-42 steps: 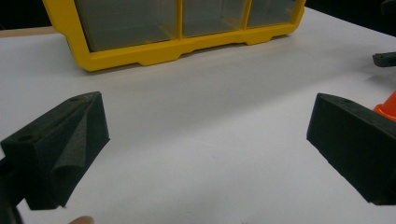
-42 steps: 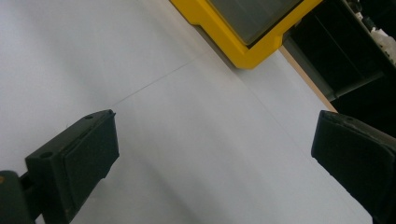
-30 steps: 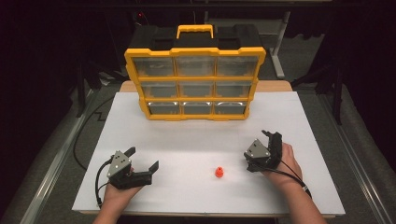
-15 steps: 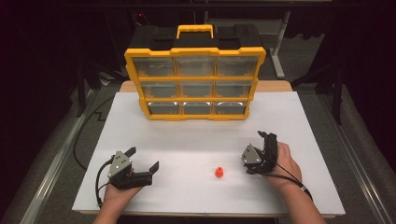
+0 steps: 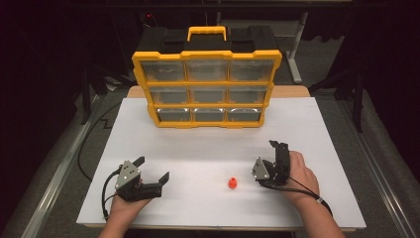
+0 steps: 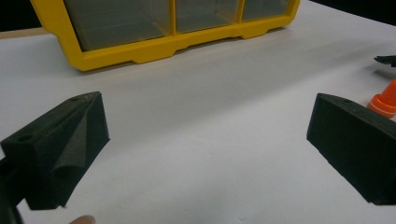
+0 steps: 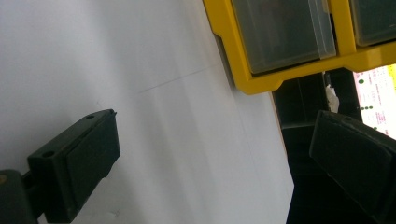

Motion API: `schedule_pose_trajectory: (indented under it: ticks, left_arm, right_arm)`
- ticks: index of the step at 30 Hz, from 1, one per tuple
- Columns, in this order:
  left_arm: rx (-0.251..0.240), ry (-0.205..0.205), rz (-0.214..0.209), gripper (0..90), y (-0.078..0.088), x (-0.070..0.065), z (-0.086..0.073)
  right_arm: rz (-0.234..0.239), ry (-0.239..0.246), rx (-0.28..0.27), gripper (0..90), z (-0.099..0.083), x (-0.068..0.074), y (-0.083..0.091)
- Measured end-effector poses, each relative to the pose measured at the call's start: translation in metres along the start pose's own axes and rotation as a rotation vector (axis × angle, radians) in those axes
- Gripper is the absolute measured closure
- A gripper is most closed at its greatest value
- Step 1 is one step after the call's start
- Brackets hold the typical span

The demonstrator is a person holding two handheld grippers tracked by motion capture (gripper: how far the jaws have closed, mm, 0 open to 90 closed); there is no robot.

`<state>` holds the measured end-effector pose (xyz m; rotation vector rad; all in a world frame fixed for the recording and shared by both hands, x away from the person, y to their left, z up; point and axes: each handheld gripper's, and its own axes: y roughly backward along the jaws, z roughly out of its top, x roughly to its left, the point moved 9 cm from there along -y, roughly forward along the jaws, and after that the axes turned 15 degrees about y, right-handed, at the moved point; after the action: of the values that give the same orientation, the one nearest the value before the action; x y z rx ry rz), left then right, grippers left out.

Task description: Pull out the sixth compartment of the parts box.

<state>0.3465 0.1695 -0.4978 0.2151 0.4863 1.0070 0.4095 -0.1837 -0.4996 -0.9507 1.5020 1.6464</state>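
A small orange cone-shaped piece (image 5: 232, 183) stands on the white table top (image 5: 213, 144), near the front and between my two grippers. My left gripper (image 5: 152, 168) rests at the front left, open and holding nothing; in the left gripper view its jaws (image 6: 205, 144) stand wide apart and the orange piece (image 6: 385, 100) shows just past the right jaw. My right gripper (image 5: 271, 154) is held just right of the piece, rolled on its side. It is open and empty in the right gripper view (image 7: 210, 163).
A yellow organizer case (image 5: 207, 89) with clear drawers and a black back stands upright at the far middle of the table (image 6: 154, 28) (image 7: 280, 42). Cables trail from both grippers. Dark floor and stands surround the table.
My right gripper has shifted a little left and toward the front, closer to the orange piece. The left gripper and the piece have not moved.
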Motion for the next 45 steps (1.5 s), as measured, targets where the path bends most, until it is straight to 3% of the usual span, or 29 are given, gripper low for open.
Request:
schedule_pose_trajectory:
  ticks: [13, 20, 22, 25, 26, 29, 31, 36, 37, 39, 45]
  left_arm:
    - [0.002, -0.005, -0.004, 0.2, 0.000, -0.001, -0.001]
    - [-0.004, -0.005, -0.006, 0.3, -0.001, -0.002, -0.001]
    - [-0.007, -0.006, -0.010, 0.3, -0.001, -0.002, -0.001]
    - [-0.015, -0.008, -0.009, 0.3, -0.001, -0.002, 0.000]
    - [-0.013, -0.008, -0.012, 0.2, -0.001, -0.003, 0.000]
    - [-0.007, -0.008, -0.016, 0.2, -0.001, -0.003, -0.001]
    - [-0.002, -0.009, -0.020, 0.3, -0.002, -0.003, -0.001]
    - [0.007, -0.025, -0.029, 0.2, -0.003, -0.006, -0.002]
    - [0.007, -0.025, -0.030, 0.3, -0.003, -0.006, -0.002]
    - [0.004, -0.020, -0.034, 0.3, -0.003, -0.007, -0.002]
    - [-0.006, -0.028, -0.034, 0.2, -0.002, -0.006, -0.001]
  right_arm:
    - [-0.013, 0.103, 0.021, 2.6, 0.006, 0.003, 0.002]
    - [-0.040, 0.157, 0.030, 9.2, 0.011, 0.001, 0.003]
    - [-0.065, 0.156, 0.023, 11.5, 0.013, -0.001, 0.002]
    - [-0.054, 0.163, 0.031, 13.1, 0.014, -0.001, 0.002]
    - [-0.077, 0.171, 0.023, 15.0, 0.016, -0.002, -0.001]
    - [-0.066, 0.178, 0.039, 16.7, 0.018, -0.001, -0.002]
    - [-0.093, 0.181, 0.029, 19.2, 0.020, -0.002, -0.005]
    - [-0.084, 0.179, 0.062, 22.5, 0.022, -0.003, -0.009]
    - [-0.112, 0.190, 0.051, 23.1, 0.023, -0.005, -0.011]
    - [-0.096, 0.191, 0.066, 24.7, 0.024, -0.004, -0.012]
    - [-0.111, 0.185, 0.079, 28.1, 0.032, -0.009, -0.018]
